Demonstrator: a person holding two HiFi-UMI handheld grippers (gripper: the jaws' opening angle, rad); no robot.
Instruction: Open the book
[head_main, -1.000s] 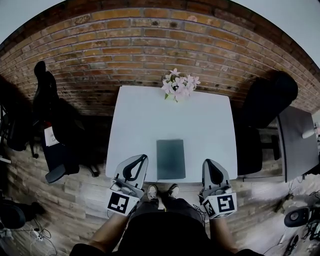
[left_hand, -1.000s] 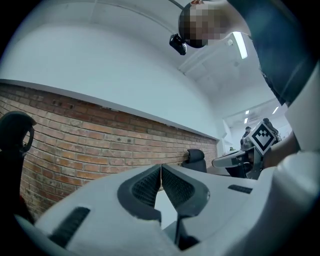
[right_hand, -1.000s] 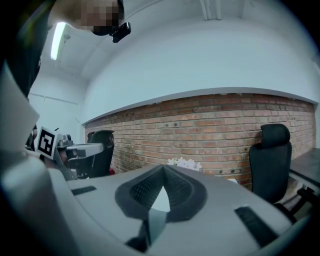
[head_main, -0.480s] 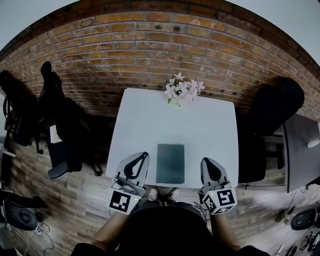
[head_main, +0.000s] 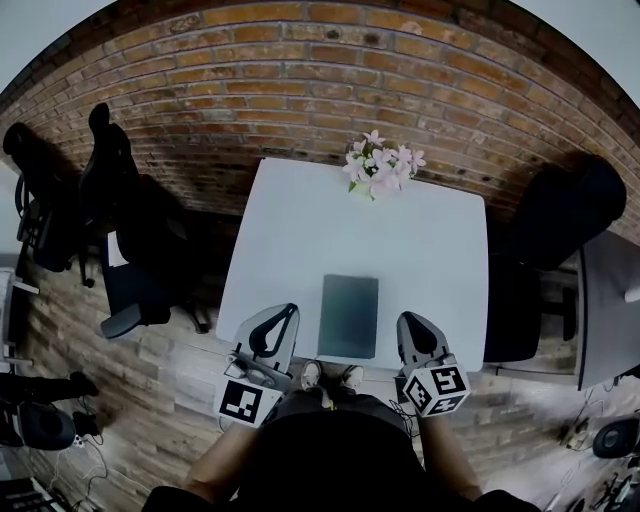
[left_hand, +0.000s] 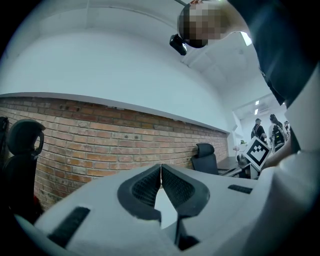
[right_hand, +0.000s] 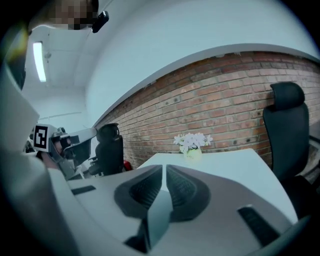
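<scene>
A closed dark green rectangular book (head_main: 348, 316) lies low-centre on the white tabletop (head_main: 400, 240). The left gripper (head_main: 284, 314) and right gripper (head_main: 408, 322) flank it, fingers pressed together on nothing.

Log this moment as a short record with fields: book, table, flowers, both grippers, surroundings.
book: dark grey-green rectangular book, closed, lying flat near the table's near edge
table: white rectangular table, by the red brick wall
flowers: bunch of pink and white flowers, at the table's far edge
left gripper: jaws together, empty, left of the book, not touching it
right gripper: jaws together, empty, right of the book, not touching it
surroundings: black office chair left of the table
task: not yet begun
</scene>
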